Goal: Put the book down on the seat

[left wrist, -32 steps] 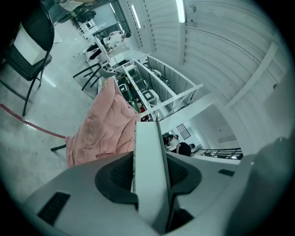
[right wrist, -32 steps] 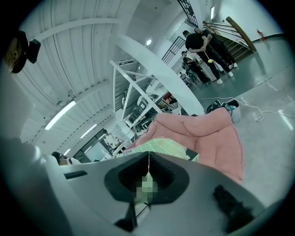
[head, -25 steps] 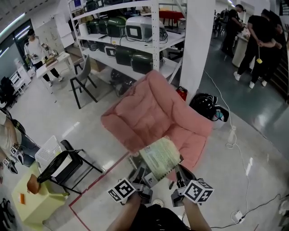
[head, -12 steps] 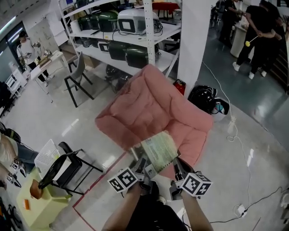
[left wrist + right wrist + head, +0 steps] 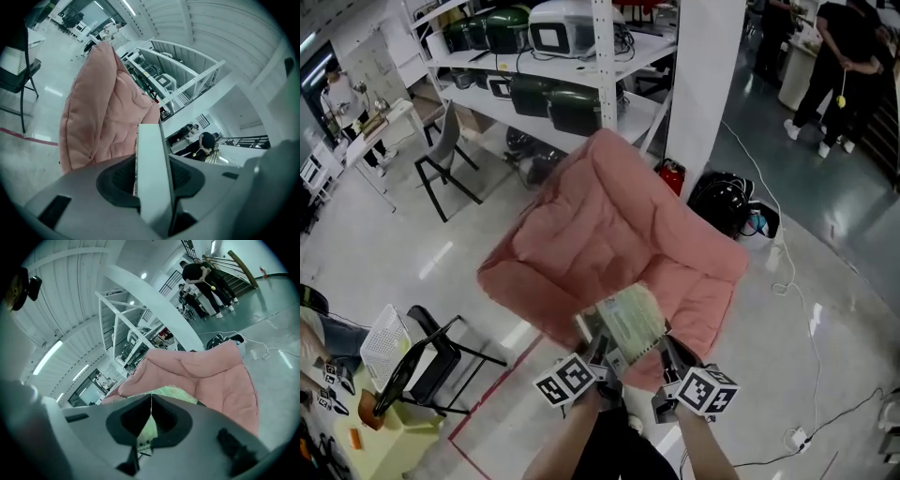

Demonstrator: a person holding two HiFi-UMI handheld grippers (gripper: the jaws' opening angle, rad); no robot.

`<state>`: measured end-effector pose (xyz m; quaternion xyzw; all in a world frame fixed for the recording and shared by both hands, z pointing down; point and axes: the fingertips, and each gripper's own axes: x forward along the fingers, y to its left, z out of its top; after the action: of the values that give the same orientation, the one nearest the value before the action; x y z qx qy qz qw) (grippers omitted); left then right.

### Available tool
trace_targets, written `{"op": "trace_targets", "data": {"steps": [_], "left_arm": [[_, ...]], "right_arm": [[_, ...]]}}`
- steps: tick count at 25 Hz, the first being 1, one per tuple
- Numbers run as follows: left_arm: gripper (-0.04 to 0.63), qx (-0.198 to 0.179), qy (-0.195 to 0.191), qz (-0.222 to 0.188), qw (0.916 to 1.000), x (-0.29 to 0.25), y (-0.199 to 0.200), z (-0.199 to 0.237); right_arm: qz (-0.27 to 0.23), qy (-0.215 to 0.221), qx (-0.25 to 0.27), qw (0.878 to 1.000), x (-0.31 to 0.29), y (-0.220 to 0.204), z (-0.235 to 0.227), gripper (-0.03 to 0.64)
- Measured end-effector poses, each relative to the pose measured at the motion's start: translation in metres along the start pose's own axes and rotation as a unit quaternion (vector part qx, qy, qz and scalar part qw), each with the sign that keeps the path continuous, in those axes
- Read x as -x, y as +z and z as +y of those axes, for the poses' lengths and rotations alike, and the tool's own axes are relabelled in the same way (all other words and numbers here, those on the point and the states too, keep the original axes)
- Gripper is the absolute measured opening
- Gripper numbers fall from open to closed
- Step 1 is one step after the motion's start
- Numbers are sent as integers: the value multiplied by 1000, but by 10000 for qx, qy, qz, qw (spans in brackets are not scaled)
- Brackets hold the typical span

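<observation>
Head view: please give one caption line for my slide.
The left gripper and right gripper hold the book at the near edge of the pink seat.

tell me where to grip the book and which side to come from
Probably the near edge of the book, one corner each, coming from the person's side. It is a flat slab with its far end out over the pink seat, so jaws can straddle its thickness there. The left gripper and right gripper hold it that way.

No text, brand, number or sign is legible. The book cover carries printed matter, too small and blurred to read in any view.
</observation>
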<state>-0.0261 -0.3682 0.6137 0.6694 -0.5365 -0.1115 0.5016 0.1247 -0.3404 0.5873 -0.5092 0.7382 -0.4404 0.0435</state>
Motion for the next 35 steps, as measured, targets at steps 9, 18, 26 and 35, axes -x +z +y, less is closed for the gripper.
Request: {"op": "trace_targets", "data": {"steps": [9,18,26,35], "left_arm": [[170,-155,517,65,9985,-59,-6,46],[170,-474,1088,147,9928,-101,-14,87],[172,-580,1432,342,9874,-121,-24,117],[175,-515,1815,338,9815,-133,-26,144]], "right_arm": [[183,-186,-221,9994,-70,-7,-40,12],[319,-276,-388,9984,-114,-22,-65,12],[389,-314,-488,9976,-136,-28,-81,12],[484,-253,-504,9972,-151,-33,-88,12]]}}
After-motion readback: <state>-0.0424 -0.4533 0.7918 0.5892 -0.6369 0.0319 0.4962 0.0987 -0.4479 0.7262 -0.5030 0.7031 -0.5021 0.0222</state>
